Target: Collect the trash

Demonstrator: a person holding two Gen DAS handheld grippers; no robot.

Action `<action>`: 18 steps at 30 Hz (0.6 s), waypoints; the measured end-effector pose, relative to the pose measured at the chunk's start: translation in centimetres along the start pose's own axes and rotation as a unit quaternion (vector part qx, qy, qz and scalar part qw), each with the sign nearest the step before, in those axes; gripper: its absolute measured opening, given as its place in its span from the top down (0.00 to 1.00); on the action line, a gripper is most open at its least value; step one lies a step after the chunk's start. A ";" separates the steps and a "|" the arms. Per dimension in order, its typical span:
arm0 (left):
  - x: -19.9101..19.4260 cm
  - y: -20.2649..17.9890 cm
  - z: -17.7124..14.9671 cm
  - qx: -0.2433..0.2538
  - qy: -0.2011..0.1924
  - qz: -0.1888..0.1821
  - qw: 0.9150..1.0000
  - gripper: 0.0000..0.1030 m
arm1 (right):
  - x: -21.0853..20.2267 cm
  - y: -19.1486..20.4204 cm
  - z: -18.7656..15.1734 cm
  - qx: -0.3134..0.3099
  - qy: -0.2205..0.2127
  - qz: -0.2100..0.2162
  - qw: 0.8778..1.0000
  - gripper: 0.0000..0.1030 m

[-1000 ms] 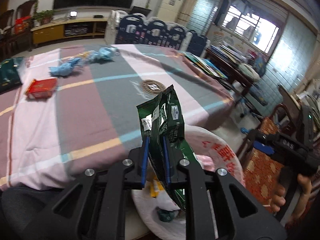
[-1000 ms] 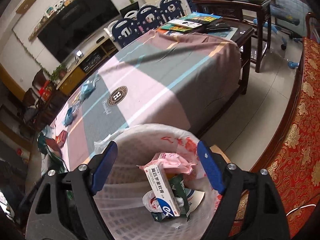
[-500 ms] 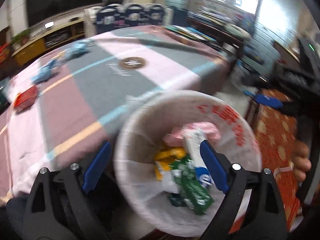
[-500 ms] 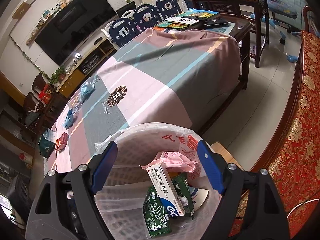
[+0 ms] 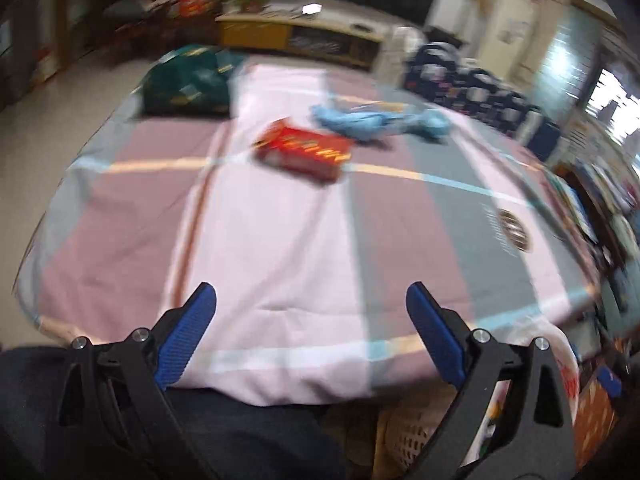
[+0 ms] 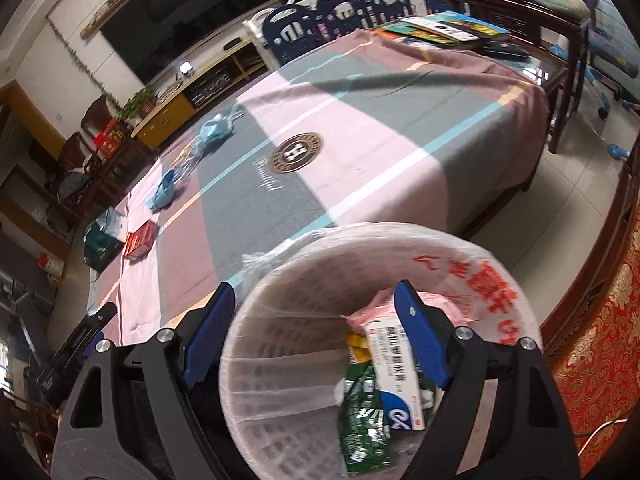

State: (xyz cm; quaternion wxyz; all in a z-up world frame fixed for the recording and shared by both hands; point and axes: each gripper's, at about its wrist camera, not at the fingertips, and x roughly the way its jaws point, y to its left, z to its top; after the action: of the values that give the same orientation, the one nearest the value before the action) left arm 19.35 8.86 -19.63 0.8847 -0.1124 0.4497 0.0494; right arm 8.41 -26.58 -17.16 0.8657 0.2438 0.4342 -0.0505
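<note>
**Onlooker 1:** Left wrist view shows the left gripper [image 5: 310,334] with its fingers spread wide, just opened, nothing between them. Why aim at the bench [image 5: 280,248]?

**Onlooker 2:** More trash, I'd guess. The red box [image 5: 304,154] lies well ahead of the fingers, the blue wrappers [image 5: 380,122] beyond it, and the dark green bag [image 5: 186,82] off to the far left.

**Onlooker 1:** And the right gripper [image 6: 316,338]?

**Onlooker 2:** Fingers wide too, holding nothing, straddling the rim of the lined bin [image 6: 280,380]. The green packet [image 6: 362,420] lies inside beside a white carton [image 6: 394,376], just under the right finger.
</note>
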 end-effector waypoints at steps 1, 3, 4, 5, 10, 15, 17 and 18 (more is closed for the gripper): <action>0.2 0.9 -0.1 -0.017 0.002 0.018 1.000 0.07 | 0.3 0.8 0.0 -0.007 0.004 0.003 1.000 0.22; 0.3 1.9 0.3 -0.038 -0.013 0.045 0.998 0.07 | 0.9 2.2 -0.1 -0.019 0.010 0.008 1.000 0.22; 0.0 2.1 0.7 -0.037 -0.031 0.059 0.997 0.07 | 1.2 2.9 -0.1 -0.025 0.013 0.011 1.000 0.22; -0.3 2.2 1.2 -0.031 -0.050 0.070 0.996 0.07 | 1.5 3.5 -0.1 -0.030 0.016 0.014 0.999 0.22; 0.2 3.2 2.2 -0.031 -0.057 0.067 0.996 0.07 | 3.0 6.4 -0.3 -0.059 0.028 0.018 0.998 0.22; 1.1 5.6 2.2 -0.082 -0.030 0.047 0.995 0.07 | 4.6 8.3 -0.6 -0.072 0.043 0.020 0.996 0.22; 1.0 6.5 2.0 -0.104 -0.033 0.035 0.993 0.07 | 5.4 8.9 -0.8 -0.074 0.049 0.021 0.996 0.22; 0.9 6.8 1.9 -0.111 -0.035 0.033 0.993 0.07 | 5.7 9.2 -0.9 -0.075 0.052 0.022 0.996 0.22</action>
State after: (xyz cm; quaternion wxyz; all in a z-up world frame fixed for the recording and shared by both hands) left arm 20.15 15.91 -20.33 0.8797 -0.1934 0.4138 0.1320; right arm 14.07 -17.38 -18.53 0.8586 0.1897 0.4761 0.0137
